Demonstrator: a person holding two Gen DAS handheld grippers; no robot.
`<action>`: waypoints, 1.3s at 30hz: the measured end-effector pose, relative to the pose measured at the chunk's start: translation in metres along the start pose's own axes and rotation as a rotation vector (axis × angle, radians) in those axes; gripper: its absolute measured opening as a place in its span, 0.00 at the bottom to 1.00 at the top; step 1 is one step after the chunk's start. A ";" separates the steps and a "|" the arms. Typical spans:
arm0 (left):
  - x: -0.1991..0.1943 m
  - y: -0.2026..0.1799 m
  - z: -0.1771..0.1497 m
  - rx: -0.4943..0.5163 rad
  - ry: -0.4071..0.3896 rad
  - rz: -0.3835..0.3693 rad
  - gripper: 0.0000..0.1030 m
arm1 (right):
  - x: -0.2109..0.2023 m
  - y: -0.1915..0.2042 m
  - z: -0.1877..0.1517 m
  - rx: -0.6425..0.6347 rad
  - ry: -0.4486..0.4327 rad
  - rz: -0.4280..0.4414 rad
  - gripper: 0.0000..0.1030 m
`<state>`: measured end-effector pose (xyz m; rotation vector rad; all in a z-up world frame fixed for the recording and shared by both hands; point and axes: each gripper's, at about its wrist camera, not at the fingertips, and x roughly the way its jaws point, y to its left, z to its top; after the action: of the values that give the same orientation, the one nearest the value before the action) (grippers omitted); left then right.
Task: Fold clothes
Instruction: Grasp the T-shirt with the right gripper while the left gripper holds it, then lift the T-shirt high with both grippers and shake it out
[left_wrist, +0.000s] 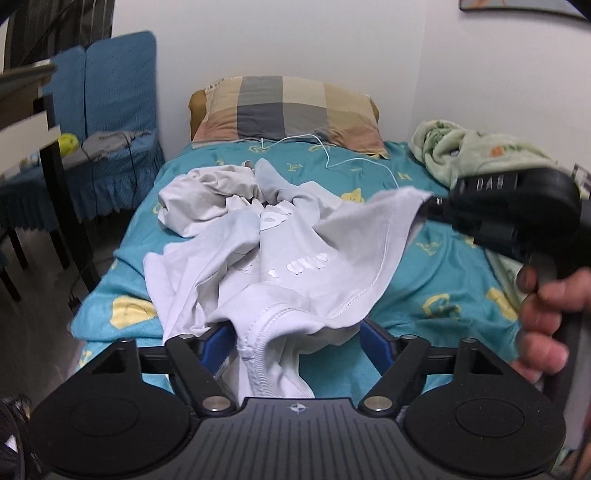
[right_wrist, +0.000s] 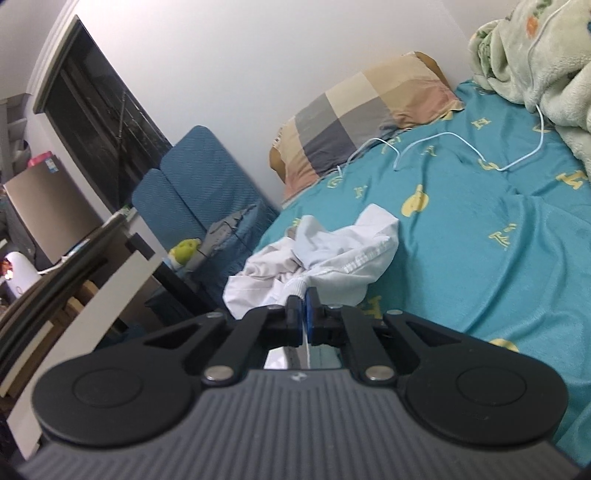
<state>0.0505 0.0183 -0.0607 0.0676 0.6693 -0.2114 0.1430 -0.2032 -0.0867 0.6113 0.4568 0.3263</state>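
Observation:
A crumpled white shirt (left_wrist: 280, 236) with a pale print lies in a heap on the teal bed sheet (left_wrist: 436, 280). My left gripper (left_wrist: 297, 339) stands open at the near end of the bed. The shirt's ribbed collar (left_wrist: 258, 332) hangs loosely between its blue pads, which do not press on it. My right gripper (left_wrist: 432, 205), held by a hand (left_wrist: 546, 314), comes in from the right and pinches a corner of the shirt, lifting it. In the right wrist view the right gripper (right_wrist: 302, 314) is shut on a hem of the shirt (right_wrist: 332, 251).
A checked pillow (left_wrist: 284, 110) lies at the head of the bed and a green blanket (left_wrist: 476, 155) is bunched at the right. A white cable (left_wrist: 354, 160) runs across the sheet. Blue-covered chairs (left_wrist: 118, 96) and a dark table (left_wrist: 22, 88) stand to the left.

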 end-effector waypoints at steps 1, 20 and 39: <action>0.003 0.000 0.000 0.006 0.008 0.019 0.76 | -0.001 0.001 0.001 0.001 -0.004 0.008 0.05; 0.004 0.053 0.004 -0.250 0.023 0.275 0.82 | -0.032 0.021 0.016 -0.028 -0.165 0.036 0.04; -0.027 0.048 0.011 -0.247 -0.164 0.237 0.09 | -0.015 0.013 0.001 -0.210 -0.158 -0.314 0.04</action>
<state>0.0471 0.0682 -0.0357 -0.1063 0.5143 0.0939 0.1287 -0.1996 -0.0736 0.3501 0.3545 0.0247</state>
